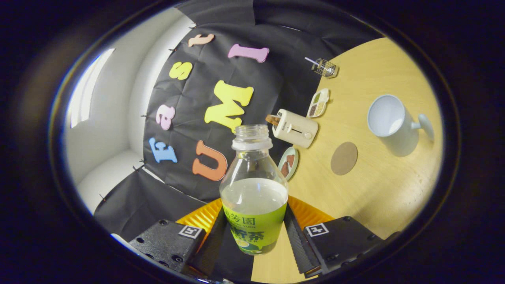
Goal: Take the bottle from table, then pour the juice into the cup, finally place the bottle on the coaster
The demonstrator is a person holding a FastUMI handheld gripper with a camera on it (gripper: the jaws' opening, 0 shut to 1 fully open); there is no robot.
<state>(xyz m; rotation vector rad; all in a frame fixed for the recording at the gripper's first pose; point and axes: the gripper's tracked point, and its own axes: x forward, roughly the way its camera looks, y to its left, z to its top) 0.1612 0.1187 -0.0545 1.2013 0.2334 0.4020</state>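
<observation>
A clear plastic bottle (pixel 253 189) with a green label and no cap sits between my two fingers, and my gripper (pixel 254 232) is shut on it. It holds pale juice up to about the top of the label. The bottle is lifted off the wooden table (pixel 378 189), and the whole view is rolled, so the table appears tilted. A white cup (pixel 390 120) with a handle stands beyond the fingers, off to the right of the bottle's mouth; its inside looks empty. A round brown coaster (pixel 344 158) lies flat on the table between the bottle and the cup.
Beyond the bottle a cream toaster (pixel 295 128) with bread in it stands near the table's far edge. Beside it lie a small plate (pixel 288 163) with brown pieces and a divided dish (pixel 318 103). A glass container (pixel 324 68) with a straw stands farther back.
</observation>
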